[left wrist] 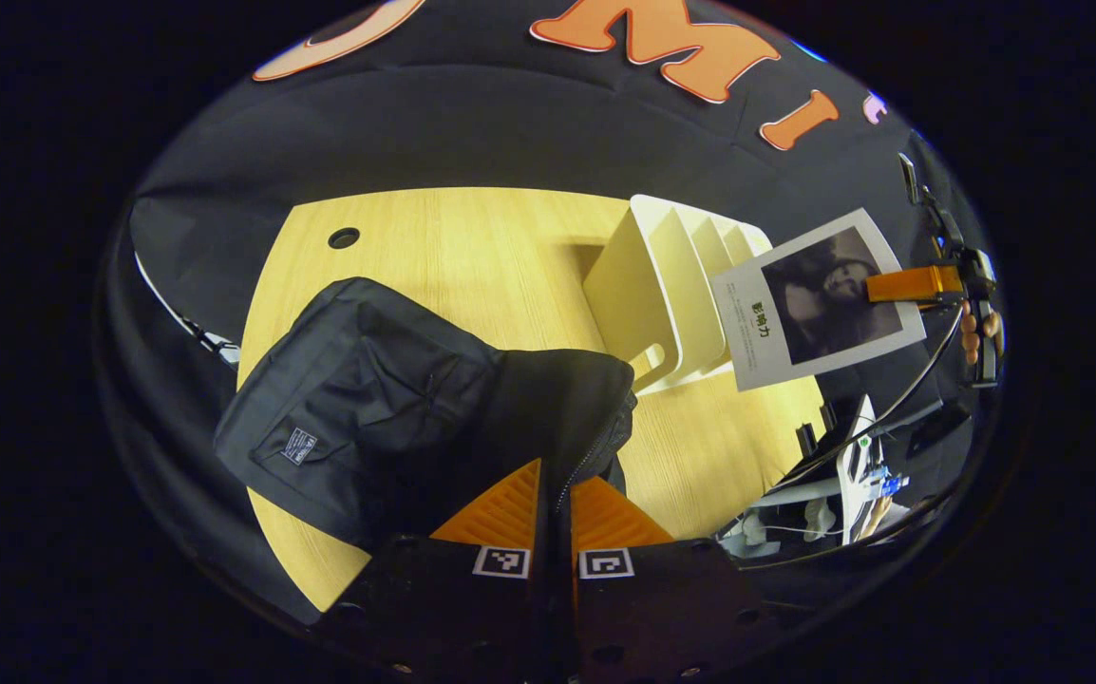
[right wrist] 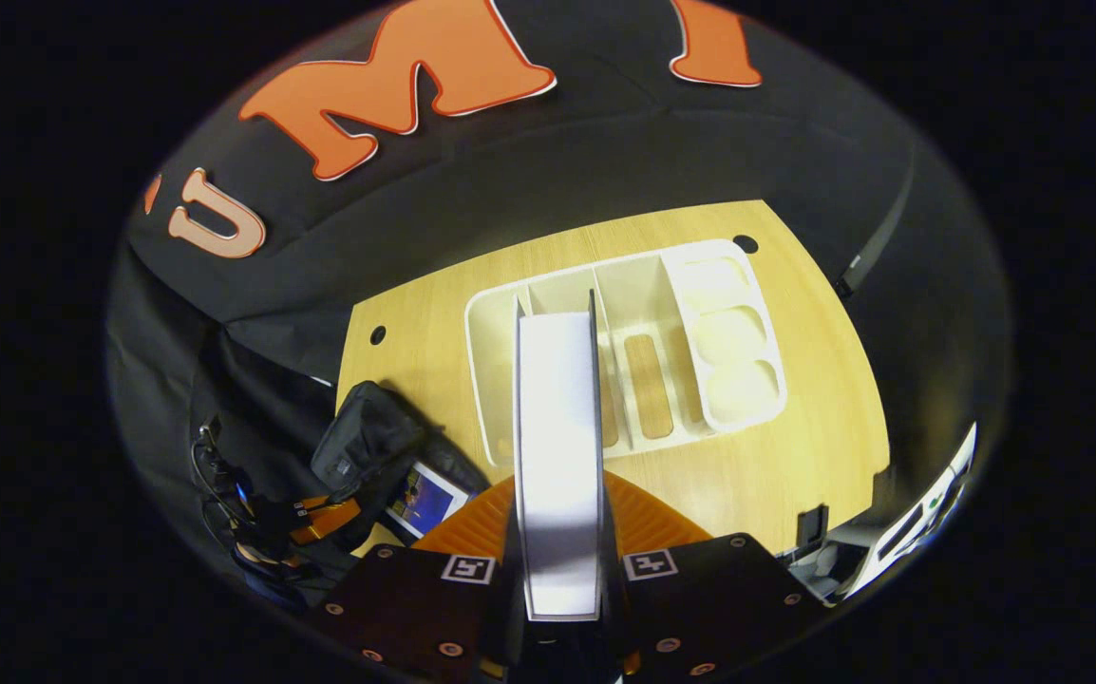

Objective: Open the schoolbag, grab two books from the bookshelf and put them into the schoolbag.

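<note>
Desk (right wrist: 795, 418) w/ the white bookshelf (right wrist: 624, 361) lying mid-top, slots seen from above. Schoolbag (left wrist: 368, 408) sits at desk's near-left edge; left gripper (left wrist: 556, 518) is pinched tight on its zipper edge, holding mouth open, a book (right wrist: 425, 499) already showing inside. Right gripper (right wrist: 557, 532) is clamped on 2nd book (right wrist: 557, 418), edge-on, long axis running fwd along the fingers, lifted over shelf. Bag lies well left + below the held book, so right hand prob must swing left and tip the book's far end down into the opening.
</note>
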